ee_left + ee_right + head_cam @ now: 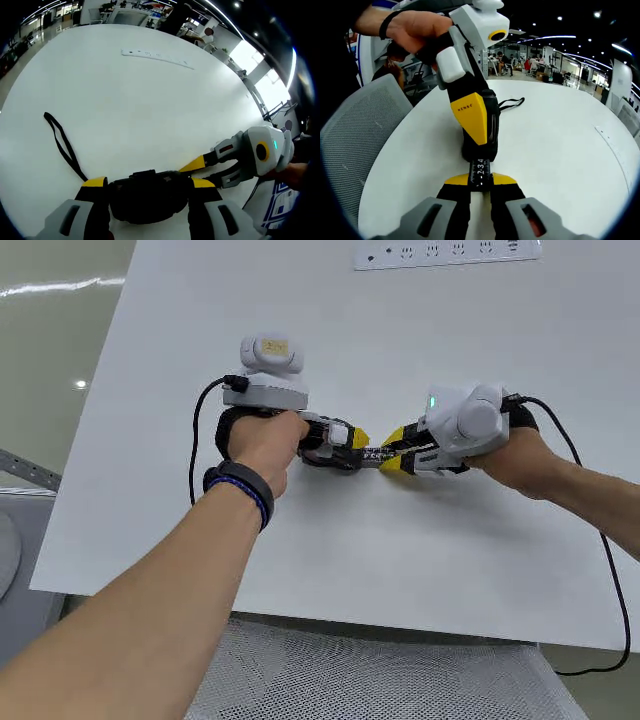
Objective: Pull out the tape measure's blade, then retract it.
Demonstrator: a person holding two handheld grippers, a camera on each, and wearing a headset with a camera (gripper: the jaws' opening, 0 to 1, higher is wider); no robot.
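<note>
Clamping the black tape measure (147, 202) between its jaws low over the counter (400, 330), the left gripper (345, 438) anchors it so the right gripper (397, 456), pinching the tip of the blade (480, 170), can draw it straight away; only a short numbered stretch is out.

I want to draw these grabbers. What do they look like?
The left gripper and right gripper have white bodies, grey jaws with yellow tips, and black cables. The right shows a green light. The left wrist wears a black-and-blue band.
</note>
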